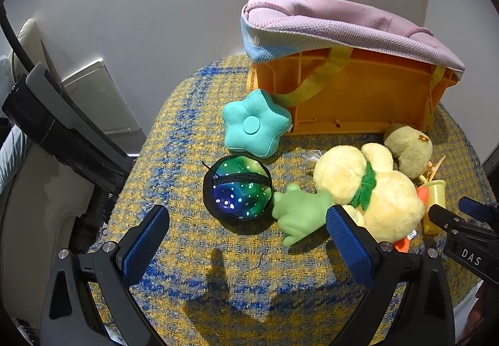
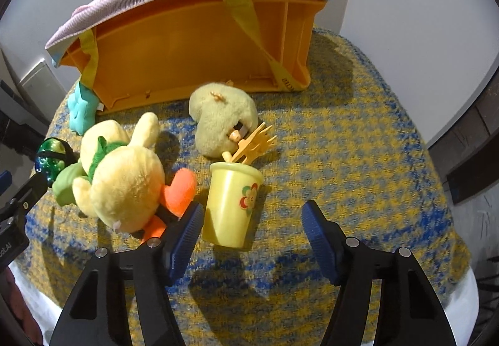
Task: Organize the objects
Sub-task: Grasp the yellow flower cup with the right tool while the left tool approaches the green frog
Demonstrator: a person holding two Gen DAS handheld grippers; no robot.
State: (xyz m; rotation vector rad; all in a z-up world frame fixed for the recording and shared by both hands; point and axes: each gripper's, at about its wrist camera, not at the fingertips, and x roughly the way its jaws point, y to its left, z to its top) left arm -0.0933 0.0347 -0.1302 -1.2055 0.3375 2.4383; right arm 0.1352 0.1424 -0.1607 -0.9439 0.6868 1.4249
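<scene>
Both tongs released, nothing held. Right tongs [image 2: 251, 227] straddle yellow cup [image 2: 232, 205] near table's front edge; centre the pads, squeeze gently, lift upright.

The yellow plush [image 1: 374, 190] hides most of the yellow cup [image 1: 435, 199] and the orange feet [image 1: 402, 244].

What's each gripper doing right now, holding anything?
Left gripper: open, holding nothing, facing the starry ball.
Right gripper: open, holding nothing, with the yellow cup between its fingers but not clamped.
</scene>
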